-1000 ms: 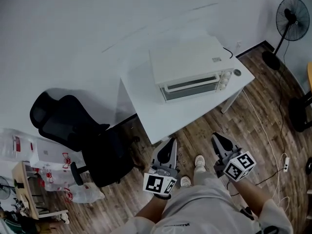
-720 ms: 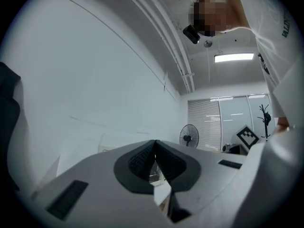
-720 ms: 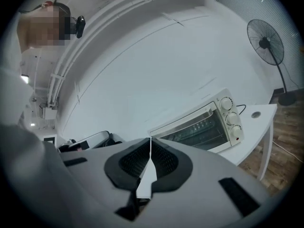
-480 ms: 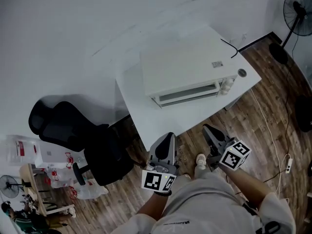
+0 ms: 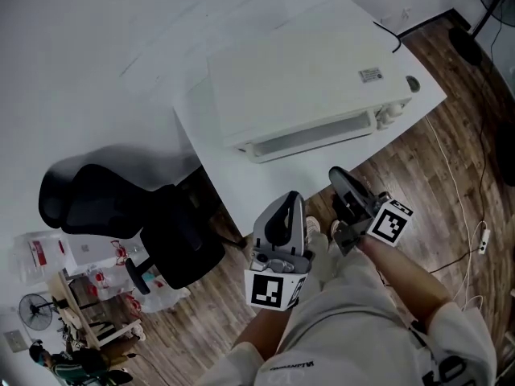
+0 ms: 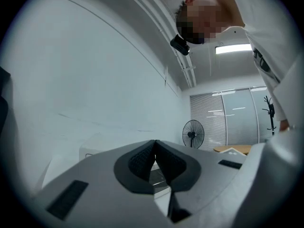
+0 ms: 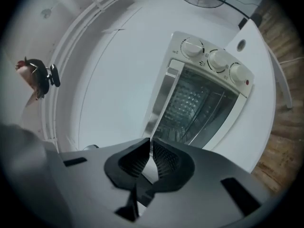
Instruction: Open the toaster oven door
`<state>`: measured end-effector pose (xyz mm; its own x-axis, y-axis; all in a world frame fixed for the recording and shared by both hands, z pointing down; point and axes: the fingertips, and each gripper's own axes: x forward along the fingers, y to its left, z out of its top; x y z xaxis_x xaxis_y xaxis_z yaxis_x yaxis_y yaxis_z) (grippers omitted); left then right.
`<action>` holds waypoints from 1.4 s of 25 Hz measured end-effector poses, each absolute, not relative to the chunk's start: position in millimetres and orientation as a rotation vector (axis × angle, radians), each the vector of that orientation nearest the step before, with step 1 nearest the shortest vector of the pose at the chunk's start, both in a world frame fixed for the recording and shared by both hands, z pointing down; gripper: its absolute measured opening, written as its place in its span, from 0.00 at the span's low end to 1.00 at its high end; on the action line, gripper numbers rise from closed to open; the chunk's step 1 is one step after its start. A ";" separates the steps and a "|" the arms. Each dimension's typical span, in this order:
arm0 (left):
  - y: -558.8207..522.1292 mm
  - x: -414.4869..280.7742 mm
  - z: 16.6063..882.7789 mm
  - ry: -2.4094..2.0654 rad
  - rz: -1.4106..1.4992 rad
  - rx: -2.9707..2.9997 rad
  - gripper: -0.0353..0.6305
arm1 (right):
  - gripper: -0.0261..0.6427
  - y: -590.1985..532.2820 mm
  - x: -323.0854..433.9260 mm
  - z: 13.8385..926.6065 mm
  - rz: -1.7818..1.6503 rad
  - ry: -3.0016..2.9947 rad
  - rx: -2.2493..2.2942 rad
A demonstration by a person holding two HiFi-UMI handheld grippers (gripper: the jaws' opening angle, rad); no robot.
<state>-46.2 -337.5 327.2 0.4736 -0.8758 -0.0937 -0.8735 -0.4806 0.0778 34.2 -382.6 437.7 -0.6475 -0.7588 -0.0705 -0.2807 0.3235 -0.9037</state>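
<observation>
White all over: your white box-shaped toaster oven [image 5: 306, 79] sits on the white counter [image 5: 201, 163], and from the head view you get mostly its flat top. Its front is squeezed into a thin strip along the near edge, with the knobs just peeking out at the right end.

Your right hand-held gripper [image 5: 342, 185] hangs off the counter's near edge, apart from the oven, jaws closed with nothing in them. Its own view is your best look at the front [image 7: 199, 103]: the glass door [image 7: 197, 108] lies flush and shut, a wire rack dim behind the glass, three round white knobs [image 7: 217, 60] beside it. The door's lower stretch disappears behind the closed right jaws [image 7: 151, 151].

Your left hand-held gripper [image 5: 282, 215] is lower, near your leg, tips together and empty. Its view [image 6: 154, 151] tilts up at wall and ceiling; its body blocks nearly all of the oven, and only a black standing fan [image 6: 192, 133] shows clearly.

A black office chair [image 5: 121, 215] stands left of the counter.
</observation>
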 end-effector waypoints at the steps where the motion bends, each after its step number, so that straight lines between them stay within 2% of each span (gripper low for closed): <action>1: -340.6 -44.0 328.6 -1.572 -0.183 2.691 0.07 | 0.07 -388.3 33.8 440.2 -1.303 2.075 -0.911; 10: -360.5 -29.3 346.3 -1.415 -0.179 2.708 0.07 | 0.07 -412.2 28.9 430.2 -1.289 1.934 -0.799; 14: -365.2 -25.4 346.6 -1.387 -0.200 2.711 0.07 | 0.16 -417.5 26.6 433.5 -1.297 1.894 -0.755; 20: -368.2 -26.2 349.8 -1.371 -0.212 2.704 0.07 | 0.20 -429.2 25.0 430.6 -1.281 1.855 -0.734; 35: -368.2 -35.9 354.5 -1.377 -0.233 2.682 0.07 | 0.23 -436.6 25.4 422.3 -1.268 1.779 -0.688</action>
<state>-35.9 -368.2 354.5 0.5748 -0.8141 -0.0826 -0.7961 -0.5797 0.1738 25.4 -436.6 422.3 -0.5094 -0.8035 -0.3081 0.0292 0.3417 -0.9394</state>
